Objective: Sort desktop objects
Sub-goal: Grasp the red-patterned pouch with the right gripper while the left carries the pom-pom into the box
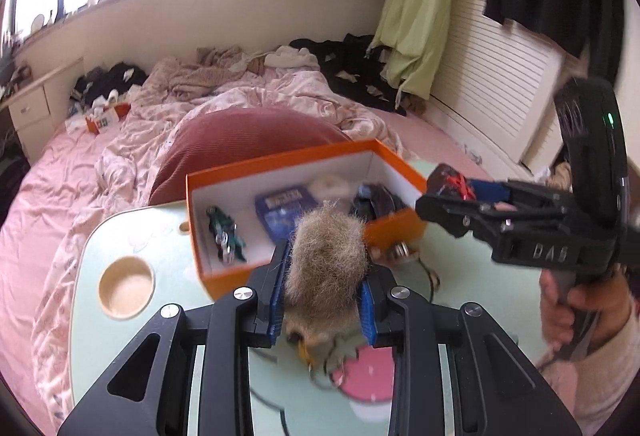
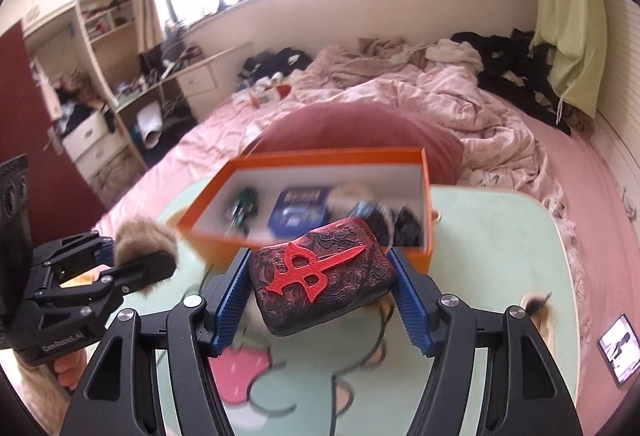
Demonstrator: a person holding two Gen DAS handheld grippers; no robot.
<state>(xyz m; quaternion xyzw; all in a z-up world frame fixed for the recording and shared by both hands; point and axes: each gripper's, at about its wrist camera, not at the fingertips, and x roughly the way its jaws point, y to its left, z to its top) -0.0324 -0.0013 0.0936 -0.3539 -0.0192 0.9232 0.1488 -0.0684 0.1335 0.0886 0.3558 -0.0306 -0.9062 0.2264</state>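
Above the green counter (image 2: 480,236), the left gripper (image 1: 324,268) squeezes a fluffy brown ball (image 1: 326,252). Beside it, the right gripper (image 2: 320,276) clamps a dark case (image 2: 320,276) with a red sign. Just behind both sits the orange box (image 1: 280,160), holding small things.

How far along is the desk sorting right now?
Done: a green toy and a blue packet lie in the orange box. In hand: left gripper holds a fur pompom, right gripper a red-and-black case. Left: boxing both.
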